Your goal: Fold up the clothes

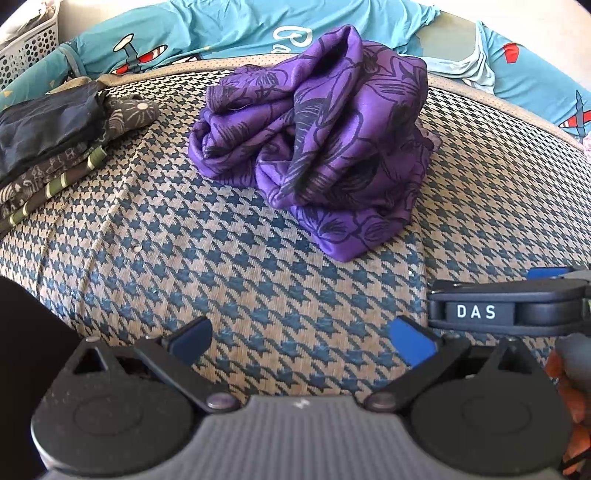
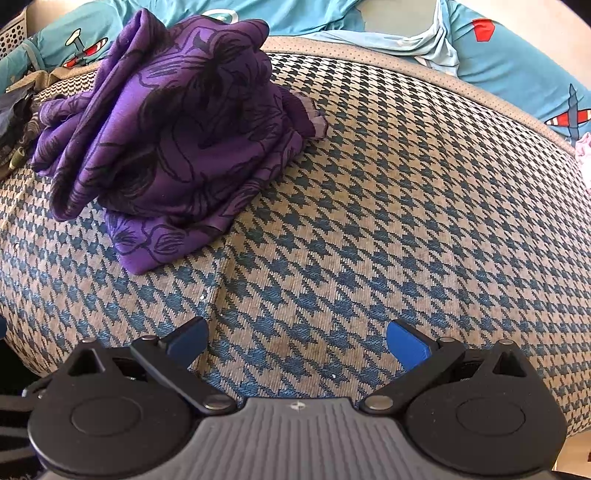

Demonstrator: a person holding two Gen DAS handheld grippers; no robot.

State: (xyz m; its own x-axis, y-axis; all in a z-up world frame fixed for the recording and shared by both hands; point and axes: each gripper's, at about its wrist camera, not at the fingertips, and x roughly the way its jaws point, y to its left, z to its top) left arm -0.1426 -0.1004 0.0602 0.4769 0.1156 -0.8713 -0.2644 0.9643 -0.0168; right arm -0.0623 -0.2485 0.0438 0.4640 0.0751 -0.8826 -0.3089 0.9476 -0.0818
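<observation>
A crumpled purple garment with dark flower outlines [image 1: 317, 136] lies heaped on the houndstooth mat [image 1: 229, 266]. In the right wrist view the same purple garment [image 2: 173, 136] sits at the upper left. My left gripper [image 1: 301, 341] hovers open near the mat's front edge, well short of the garment, with nothing between its blue fingertips. My right gripper [image 2: 297, 343] is open too, over bare mat [image 2: 406, 221] to the garment's right. The right gripper's black body marked DAS [image 1: 509, 302] shows at the right edge of the left wrist view.
A stack of folded dark patterned clothes [image 1: 48, 144] lies at the mat's left. Teal bedding with aeroplane prints [image 1: 229, 29] runs along the back. A white perforated basket [image 1: 26, 48] stands at the far left. A pink cloth [image 2: 583, 151] peeks in at the right.
</observation>
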